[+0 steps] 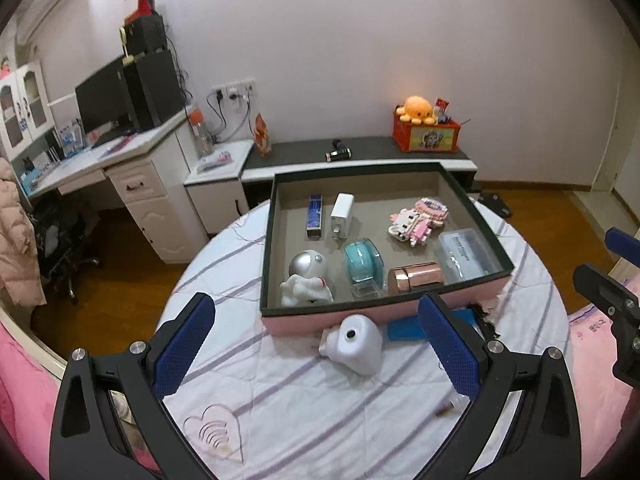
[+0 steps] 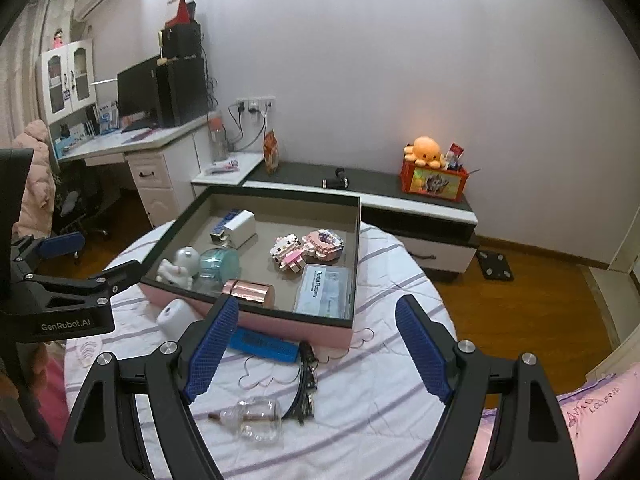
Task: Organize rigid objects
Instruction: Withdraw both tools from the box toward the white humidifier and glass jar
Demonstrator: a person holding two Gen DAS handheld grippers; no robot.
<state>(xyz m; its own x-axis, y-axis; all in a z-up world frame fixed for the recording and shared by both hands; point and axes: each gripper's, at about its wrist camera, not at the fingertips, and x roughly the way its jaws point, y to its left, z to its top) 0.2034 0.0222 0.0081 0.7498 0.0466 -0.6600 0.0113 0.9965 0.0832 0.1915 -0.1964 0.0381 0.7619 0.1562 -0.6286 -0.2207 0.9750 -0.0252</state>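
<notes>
A pink box with a dark rim [image 1: 266, 240] [image 2: 357, 256] stands on the round table. It holds an astronaut figure [image 1: 306, 276], a teal tape dispenser [image 1: 362, 262], a rose-gold tin [image 1: 416, 278], a clear floss case [image 2: 324, 290], a pink block toy [image 1: 418, 220], a white charger [image 1: 340, 210] and a blue tube [image 1: 315, 210]. In front of the box lie a white device [image 1: 354, 344] [image 2: 174, 316], a blue flat case [image 2: 264, 346], a black hairband [image 2: 306, 384] and a clear glass bottle [image 2: 256, 420]. My left gripper [image 1: 316, 312] and right gripper [image 2: 318, 308] both hover open and empty over the table.
The table wears a white cloth with purple stripes [image 1: 304, 412]. Pink bedding [image 2: 600, 412] borders it on both sides. Behind stand a low cabinet [image 1: 360, 150] with a red box and orange plush [image 1: 418, 110], and a white desk [image 1: 136, 184] with a monitor and chair.
</notes>
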